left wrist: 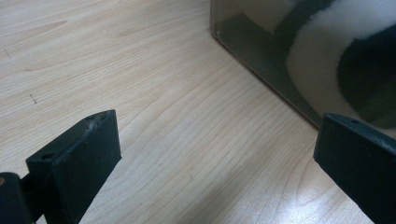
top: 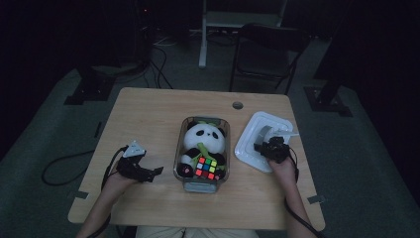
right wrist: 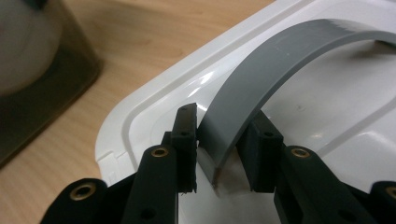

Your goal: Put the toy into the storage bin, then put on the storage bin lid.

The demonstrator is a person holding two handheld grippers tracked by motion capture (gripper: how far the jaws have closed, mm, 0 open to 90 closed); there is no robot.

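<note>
Right gripper view shows the right claw (right wrist: 219, 144) clamping the lid's grey handle (right wrist: 261, 79); left claw (left wrist: 210, 163) gapes wide.

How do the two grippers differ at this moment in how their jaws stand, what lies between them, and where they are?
The left gripper has jaws spread wide with only bare table between them; the right gripper has jaws drawn narrow around the grey handle.

The left gripper sits low beside the clear container; the right gripper is over the white lid.

Both have black jaws, and a hand holds each.
</note>
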